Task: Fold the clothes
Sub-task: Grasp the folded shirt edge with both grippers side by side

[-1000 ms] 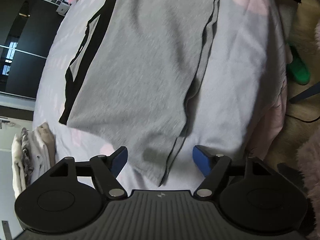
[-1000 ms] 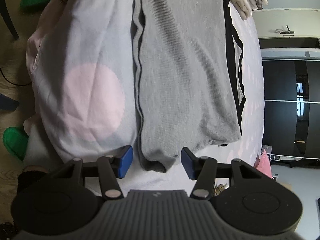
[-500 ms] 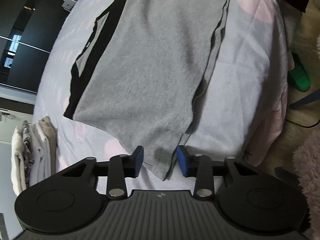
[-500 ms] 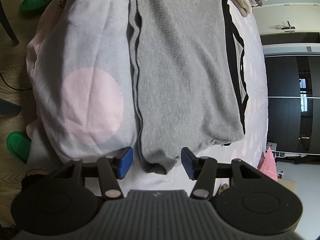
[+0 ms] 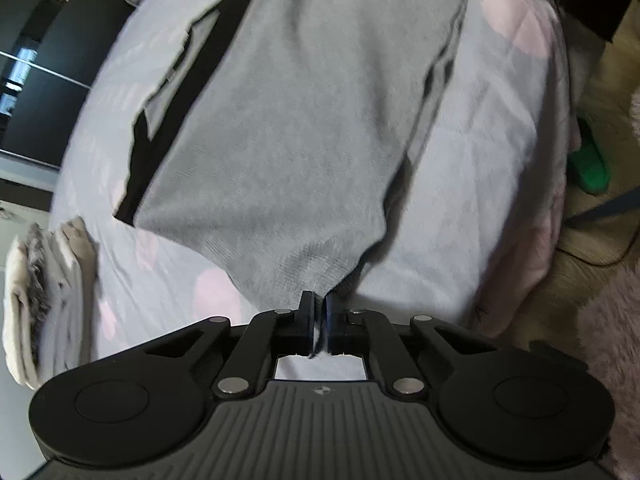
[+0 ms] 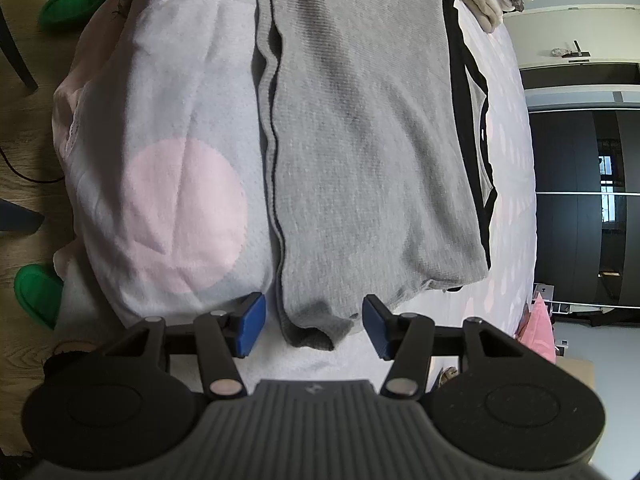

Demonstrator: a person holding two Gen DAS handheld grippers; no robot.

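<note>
Two units checked: my left hand-held gripper (image 5: 319, 312) pinches the grey garment's (image 5: 288, 120) near corner; my right hand-held gripper (image 6: 312, 326) is spread (straddling its other end) on the bed (image 6: 180, 120).

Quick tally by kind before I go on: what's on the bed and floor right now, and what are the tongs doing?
Grey garment with black trim: 1, spread on the bed
Stack of folded clothes: 1
Green slippers: 2
Tongs: 2, left tongs shut on the garment's corner, right tongs open around the opposite end
Total: 6
</note>
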